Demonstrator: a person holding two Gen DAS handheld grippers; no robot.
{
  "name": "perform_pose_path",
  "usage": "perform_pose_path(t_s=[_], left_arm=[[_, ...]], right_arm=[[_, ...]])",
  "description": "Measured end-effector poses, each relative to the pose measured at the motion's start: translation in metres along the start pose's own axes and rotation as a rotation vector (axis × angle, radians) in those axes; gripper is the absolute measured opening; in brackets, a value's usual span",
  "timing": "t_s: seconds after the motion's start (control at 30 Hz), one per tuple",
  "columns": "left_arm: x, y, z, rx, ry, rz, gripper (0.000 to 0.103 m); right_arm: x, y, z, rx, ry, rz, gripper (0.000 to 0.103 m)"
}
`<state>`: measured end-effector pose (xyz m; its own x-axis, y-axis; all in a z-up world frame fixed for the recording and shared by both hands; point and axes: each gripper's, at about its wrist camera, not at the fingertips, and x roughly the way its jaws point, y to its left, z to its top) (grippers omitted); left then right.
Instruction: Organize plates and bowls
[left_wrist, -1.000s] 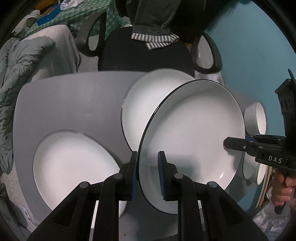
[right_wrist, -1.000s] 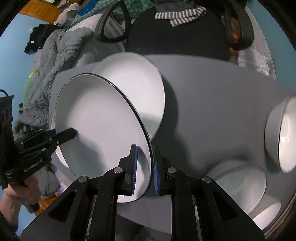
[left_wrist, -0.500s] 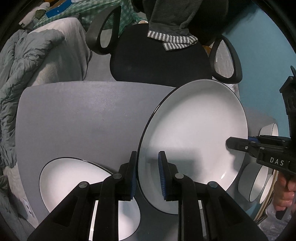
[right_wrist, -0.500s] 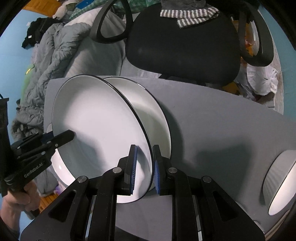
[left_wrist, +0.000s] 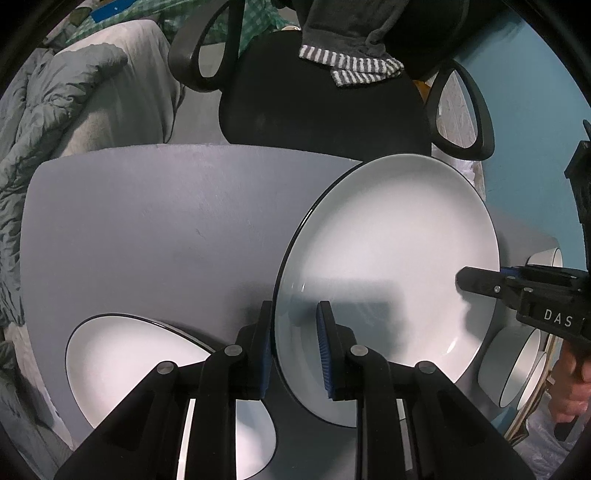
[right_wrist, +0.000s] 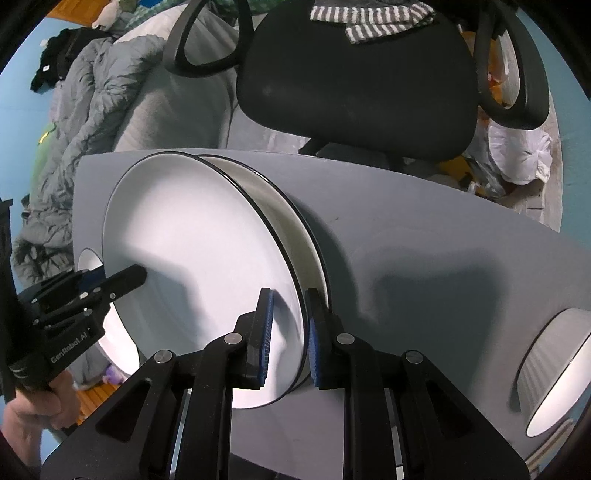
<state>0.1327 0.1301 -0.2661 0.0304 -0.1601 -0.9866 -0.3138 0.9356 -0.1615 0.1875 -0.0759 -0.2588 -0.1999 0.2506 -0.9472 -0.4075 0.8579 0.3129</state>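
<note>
Held plate is tilted, white face to both cameras, sitting just above a second plate at left-centre of the right wrist view; left gripper clamped on its near rim, right gripper clamped on the opposite rim; third plate flat on grey table, lower left; bowl lower right; black chair behind the table.

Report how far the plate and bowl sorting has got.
Done: nothing visibly stacked yet. In hand: both tools, left and right, grip one white plate by opposite rims, tilted just over a second plate on the grey table. Left: setting it down, then another plate near the left tool, and the bowls at the table's right side.
</note>
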Motion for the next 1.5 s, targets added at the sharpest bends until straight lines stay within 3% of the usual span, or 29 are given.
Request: perform_pose_path(t_s=[0.27, 0.37, 0.53, 0.97, 1.0, 1.5], left_arm=[[0.004, -0.008, 0.001, 0.032, 0.013, 0.034, 0.026], [0.005, -0.011, -0.002, 0.040, 0.014, 0.039, 0.033], [0.002, -0.013, -0.008, 0.040, 0.008, 0.054, 0.054], [-0.011, -0.013, -0.022, 0.025, -0.009, 0.037, 0.065], [-0.012, -0.012, -0.023, 0.021, -0.013, 0.034, 0.066], [-0.045, 0.007, -0.057, -0.055, -0.072, 0.025, 0.078]], right_arm=[[0.005, 0.007, 0.007, 0.024, 0.058, 0.010, 0.042], [0.006, 0.010, 0.008, 0.027, 0.072, -0.001, 0.045], [0.002, 0.006, 0.008, 0.060, 0.103, 0.013, 0.052], [-0.009, 0.005, -0.001, 0.130, 0.109, -0.003, 0.055], [-0.011, 0.006, -0.002, 0.127, 0.107, -0.031, 0.063], [-0.029, 0.022, -0.018, 0.039, 0.032, -0.113, 0.064]])
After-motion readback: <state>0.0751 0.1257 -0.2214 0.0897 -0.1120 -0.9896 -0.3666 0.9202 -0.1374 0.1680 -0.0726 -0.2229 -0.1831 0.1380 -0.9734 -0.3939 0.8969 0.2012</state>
